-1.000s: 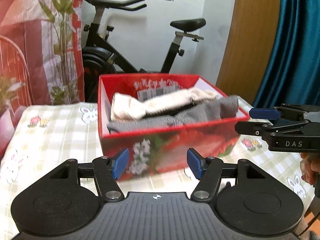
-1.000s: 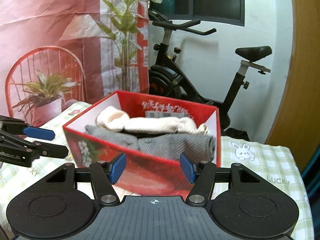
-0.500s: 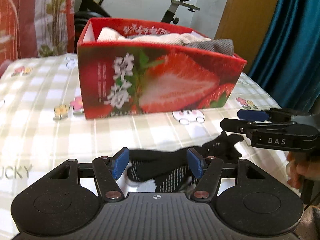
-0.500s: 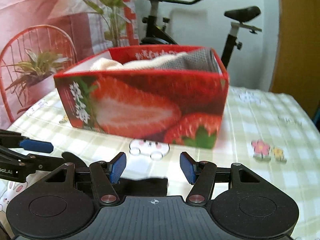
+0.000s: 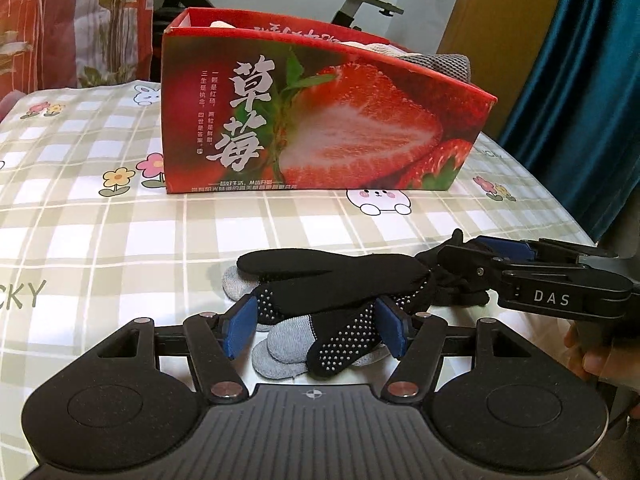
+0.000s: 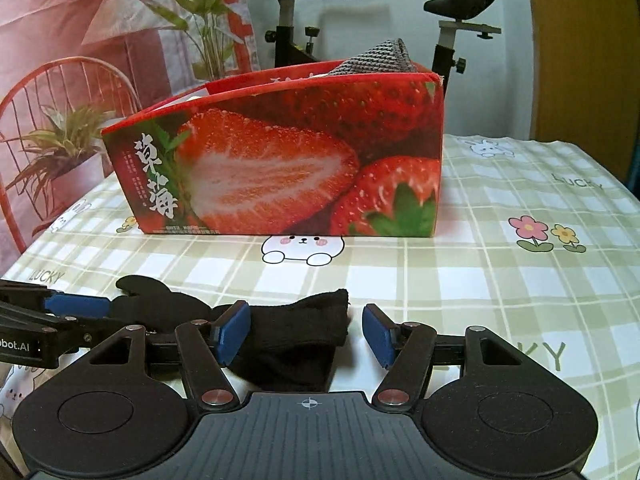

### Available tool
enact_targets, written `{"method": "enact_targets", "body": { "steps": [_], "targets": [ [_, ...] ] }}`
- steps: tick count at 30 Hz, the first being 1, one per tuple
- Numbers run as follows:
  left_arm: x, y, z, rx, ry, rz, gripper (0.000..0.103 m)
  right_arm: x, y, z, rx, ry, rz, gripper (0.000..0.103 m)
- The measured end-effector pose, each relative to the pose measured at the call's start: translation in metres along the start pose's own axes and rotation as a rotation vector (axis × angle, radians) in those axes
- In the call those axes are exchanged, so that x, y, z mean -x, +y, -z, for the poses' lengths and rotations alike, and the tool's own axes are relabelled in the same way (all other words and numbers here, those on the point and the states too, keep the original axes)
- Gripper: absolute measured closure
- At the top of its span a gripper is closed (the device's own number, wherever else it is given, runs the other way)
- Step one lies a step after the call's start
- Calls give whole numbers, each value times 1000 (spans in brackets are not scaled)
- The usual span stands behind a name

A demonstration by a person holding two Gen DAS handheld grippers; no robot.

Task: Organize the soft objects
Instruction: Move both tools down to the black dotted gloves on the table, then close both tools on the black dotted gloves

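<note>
Black knitted socks with white grip dots and grey toes (image 5: 340,292) lie bunched near the table's front edge.
The left gripper (image 5: 314,330) stands open astride their toes; the right gripper (image 6: 306,334) is opening around the black cuffs, gripping nothing. Bare checked tablecloth (image 6: 500,280) separates them from one red strawberry-printed cardboard box (image 5: 320,120).

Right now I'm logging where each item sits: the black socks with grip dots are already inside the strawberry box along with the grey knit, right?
Not quite. The black socks lie on the checked tablecloth in front of the strawberry box, as the left wrist view shows. Only the grey knit is in the box.
</note>
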State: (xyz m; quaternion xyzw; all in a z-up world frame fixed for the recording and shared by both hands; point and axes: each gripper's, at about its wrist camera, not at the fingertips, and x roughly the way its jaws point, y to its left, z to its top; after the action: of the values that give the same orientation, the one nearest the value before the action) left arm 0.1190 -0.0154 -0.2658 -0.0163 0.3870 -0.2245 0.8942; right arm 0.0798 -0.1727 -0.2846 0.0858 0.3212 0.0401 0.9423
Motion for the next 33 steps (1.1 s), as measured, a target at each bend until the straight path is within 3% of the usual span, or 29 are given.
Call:
{"method": "enact_targets", "body": {
  "steps": [10,12,14,15,19,33],
  "targets": [
    [2,2,5,-1,-28,1,48,-1,0,4,31,-19,-6,43],
    [2,4,5,9,-31,10,54,-1,-1,4,31,-20,-8,43],
    [2,4,5,15,-24,42,75,-1,-1,4,33,-21,-9,43],
    [1,4,5,17,-21,60,77,-1,-1,4,34,-22,-8,43],
    [1,1,6,1,-27,67,82,-1,0,4,34,-22,-8,43],
    [-1,9,9,35,-31,79,80,1,0,5,25,-24,-18,44]
  ]
}}
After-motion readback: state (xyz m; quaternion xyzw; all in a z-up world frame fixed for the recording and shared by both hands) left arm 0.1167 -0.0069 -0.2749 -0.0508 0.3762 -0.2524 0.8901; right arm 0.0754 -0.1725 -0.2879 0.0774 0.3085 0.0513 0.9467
